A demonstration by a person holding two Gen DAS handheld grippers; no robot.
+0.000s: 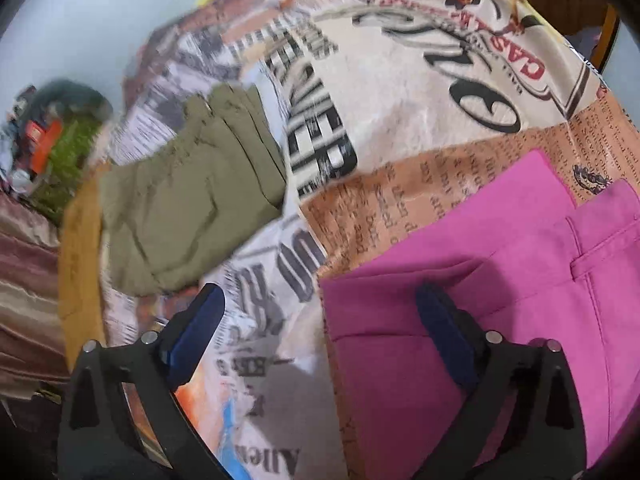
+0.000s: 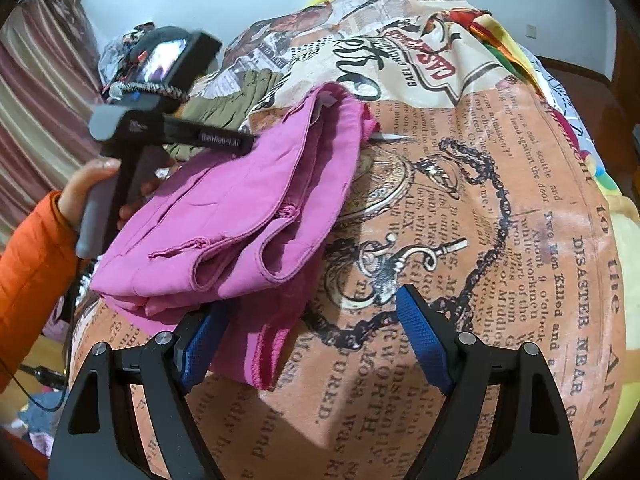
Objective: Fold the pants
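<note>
One pair of pink pants (image 2: 224, 216) lies folded on the newspaper-print bedcover (image 2: 460, 208). One pair of olive pants (image 1: 192, 196) lies folded beside it, apart. Two grippers: left gripper (image 1: 320, 312), jaws spread, nothing between the pads; right gripper (image 2: 308, 340), jaws spread, one pad against the pink hem, not clamping.
</note>
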